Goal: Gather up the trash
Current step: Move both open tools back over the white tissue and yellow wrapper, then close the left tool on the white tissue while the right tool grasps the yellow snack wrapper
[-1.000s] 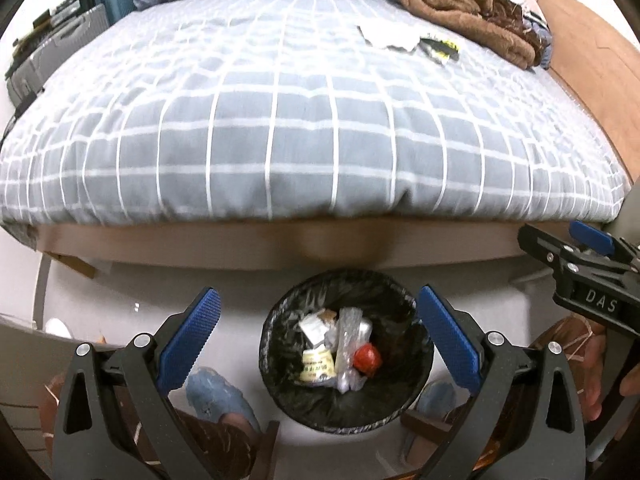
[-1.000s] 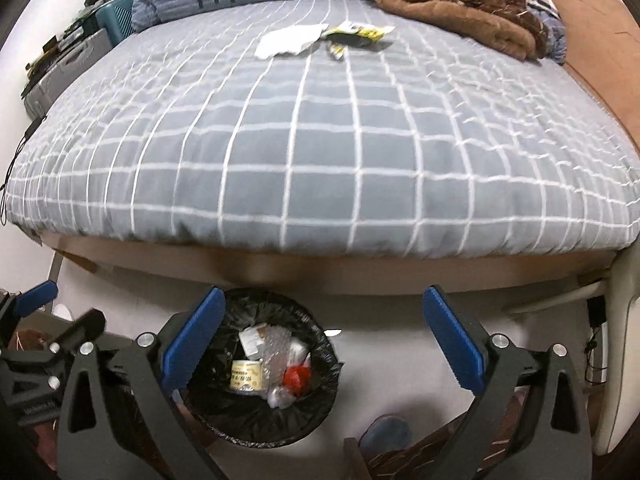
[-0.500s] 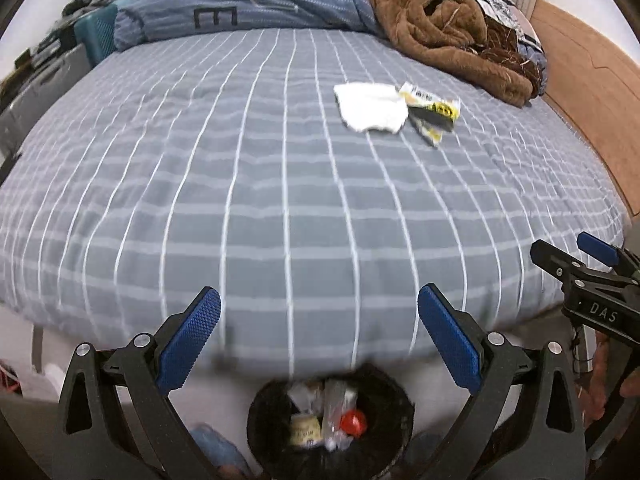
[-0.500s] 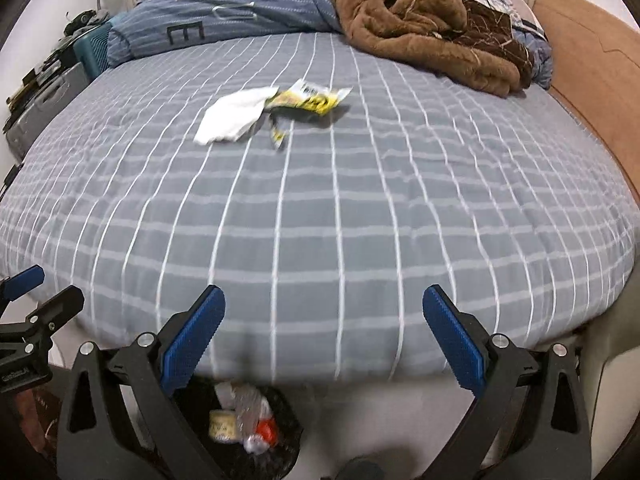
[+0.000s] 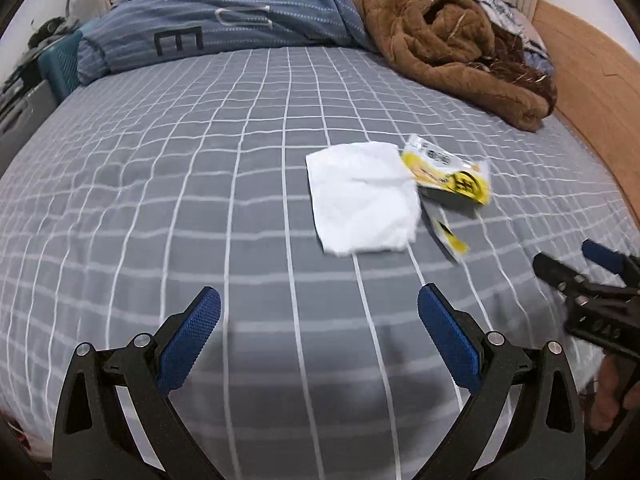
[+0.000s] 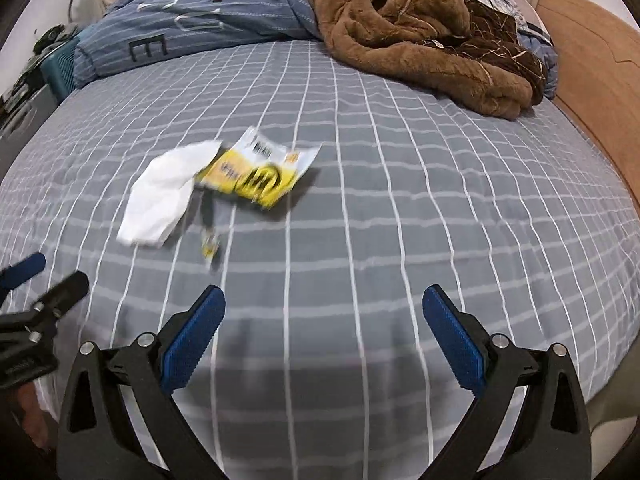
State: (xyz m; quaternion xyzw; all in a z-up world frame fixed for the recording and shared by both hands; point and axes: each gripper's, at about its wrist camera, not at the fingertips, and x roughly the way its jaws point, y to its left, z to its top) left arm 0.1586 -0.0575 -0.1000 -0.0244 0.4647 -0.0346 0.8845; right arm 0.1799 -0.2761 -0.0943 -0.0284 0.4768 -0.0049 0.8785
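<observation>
— Hovering low in frame: left gripper, right gripper, both spread wide, empty.
— And mid-frame on bed?
— White tissue, touching yellow wrapper, long axis slanting upper left to lower right; torn strip beside. Farther, upper right: brown blanket.

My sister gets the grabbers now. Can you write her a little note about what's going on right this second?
Left gripper: open, empty, above the near part of the bed.
Right gripper: open, empty, also above the bed.
Trash on the bed ahead: white tissue, yellow wrapper overlapping its right edge, and a small torn wrapper strip just nearer.
The bin is not in view right now.
Done: nothing grabbed from the bed yet.
Left: pick up all three pieces and bin them. The brown blanket and blue duvet are not trash.
</observation>
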